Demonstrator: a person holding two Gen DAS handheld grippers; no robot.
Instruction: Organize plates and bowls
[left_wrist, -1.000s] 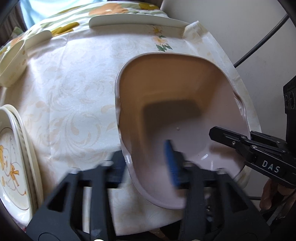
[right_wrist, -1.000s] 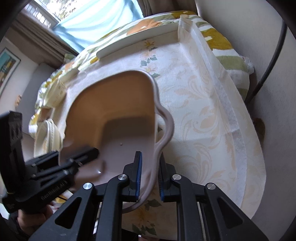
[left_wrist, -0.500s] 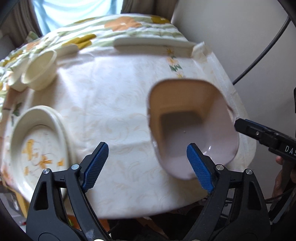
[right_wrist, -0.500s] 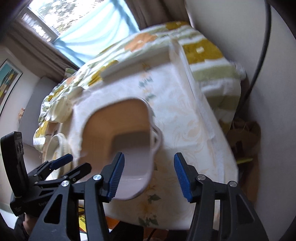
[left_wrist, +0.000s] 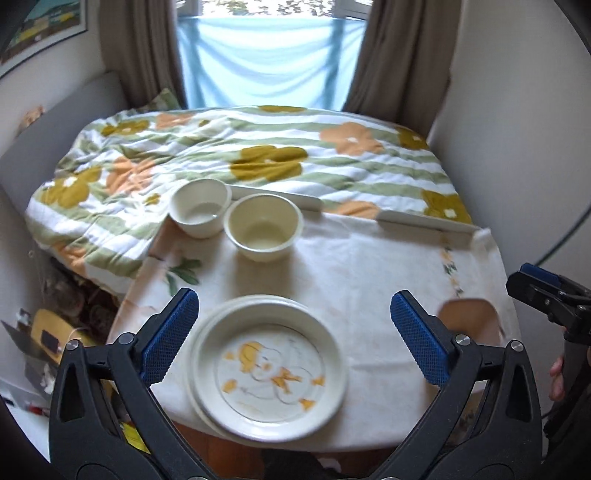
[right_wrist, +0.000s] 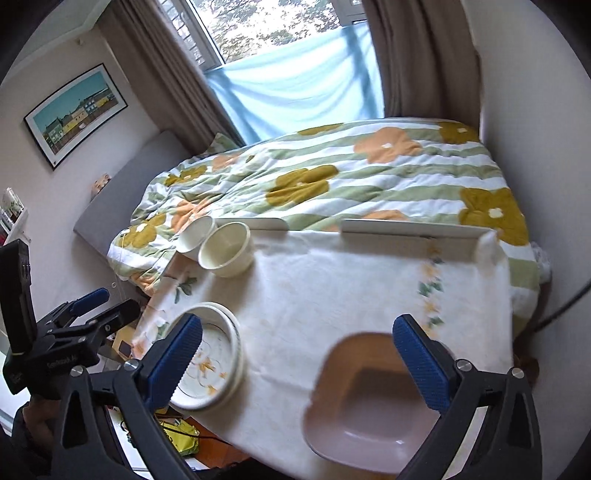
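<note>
A stack of cream plates with a yellow print (left_wrist: 273, 369) sits at the table's near left edge, also in the right wrist view (right_wrist: 208, 363). A pink squarish dish (right_wrist: 373, 402) sits at the near right edge; only its rim (left_wrist: 467, 317) shows in the left wrist view. Two cream bowls (left_wrist: 262, 227) (left_wrist: 201, 208) stand side by side at the far left, also in the right wrist view (right_wrist: 227, 249) (right_wrist: 195, 232). My left gripper (left_wrist: 295, 336) is open and empty above the plates. My right gripper (right_wrist: 297, 360) is open and empty above the dish.
The table (left_wrist: 369, 266) carries a cream floral cloth. A bed with a flowered quilt (left_wrist: 258, 158) lies beyond it, under a window. A wall (left_wrist: 517, 147) is close on the right. Clutter lies on the floor (left_wrist: 48, 339) at the left.
Both grippers let go of the pink dish, opened wide and pulled back and up. The dish rests on the table. The left gripper swung left over the plates.
</note>
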